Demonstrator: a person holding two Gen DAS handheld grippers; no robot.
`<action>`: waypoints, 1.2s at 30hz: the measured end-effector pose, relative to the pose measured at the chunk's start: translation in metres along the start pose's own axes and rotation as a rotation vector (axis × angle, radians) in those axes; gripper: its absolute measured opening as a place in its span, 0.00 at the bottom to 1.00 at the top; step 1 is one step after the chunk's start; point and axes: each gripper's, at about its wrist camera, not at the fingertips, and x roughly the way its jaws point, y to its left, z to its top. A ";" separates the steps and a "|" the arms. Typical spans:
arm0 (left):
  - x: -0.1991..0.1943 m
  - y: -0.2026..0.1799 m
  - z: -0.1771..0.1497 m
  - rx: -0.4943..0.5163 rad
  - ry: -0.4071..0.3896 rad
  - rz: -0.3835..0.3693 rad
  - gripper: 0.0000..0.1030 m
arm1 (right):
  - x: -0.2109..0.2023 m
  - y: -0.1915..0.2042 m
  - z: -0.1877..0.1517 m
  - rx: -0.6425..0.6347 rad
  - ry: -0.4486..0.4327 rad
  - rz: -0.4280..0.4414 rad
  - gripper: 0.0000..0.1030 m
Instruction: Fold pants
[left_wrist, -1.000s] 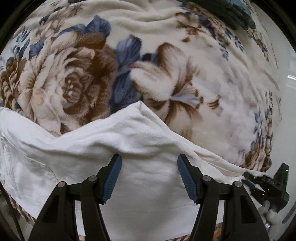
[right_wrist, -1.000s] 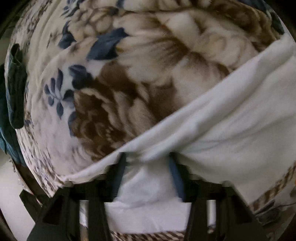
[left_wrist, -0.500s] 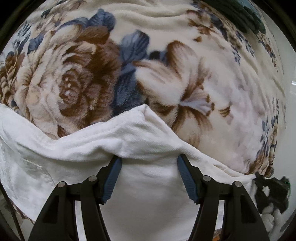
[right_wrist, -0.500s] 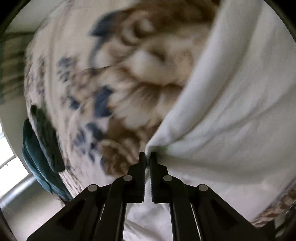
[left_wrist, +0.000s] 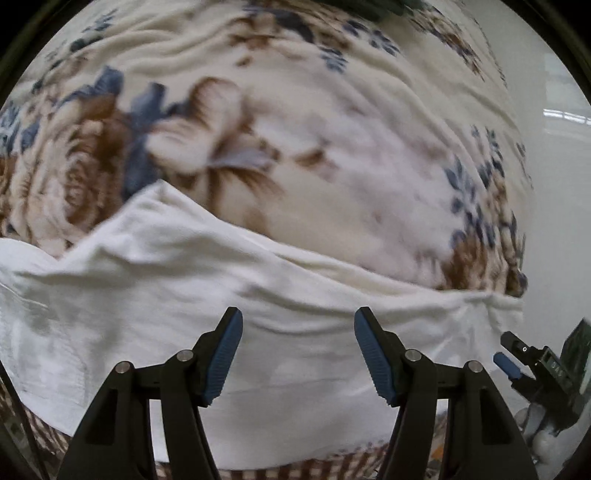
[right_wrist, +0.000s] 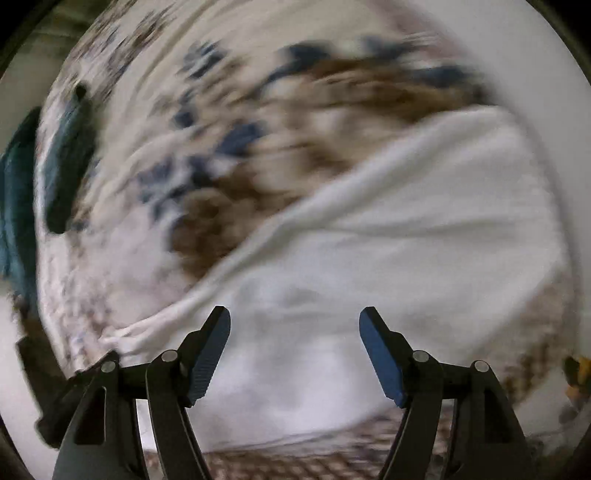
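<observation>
White pants (left_wrist: 184, 288) lie folded in a wide band across the near part of a floral blanket (left_wrist: 332, 129). They also show in the right wrist view (right_wrist: 406, 258), which is blurred. My left gripper (left_wrist: 298, 349) is open and empty, just above the pants' near half. My right gripper (right_wrist: 294, 347) is open and empty over the pants, close to their bunched left end (right_wrist: 125, 338). In the left wrist view the right gripper (left_wrist: 524, 362) shows at the lower right, beside the pants' right end.
Dark teal clothing (right_wrist: 22, 192) lies at the blanket's far side, seen at the left edge of the right wrist view. A brown checked border (left_wrist: 314, 467) runs along the blanket's near edge. Pale floor (left_wrist: 554, 184) lies beyond the right side.
My right gripper was shut on the pants' edge half a second ago and is now open and drawn back. The left gripper stayed open and shifted right along the pants.
</observation>
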 end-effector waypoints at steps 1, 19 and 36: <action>0.001 -0.005 -0.005 0.019 -0.004 0.012 0.59 | -0.012 -0.028 -0.005 0.066 -0.043 -0.014 0.73; 0.040 -0.007 -0.077 0.062 -0.003 0.219 0.59 | -0.019 -0.188 -0.030 0.405 -0.235 -0.032 0.07; 0.028 -0.047 -0.054 0.143 -0.070 0.157 0.59 | -0.036 -0.058 -0.047 0.033 -0.238 -0.011 0.42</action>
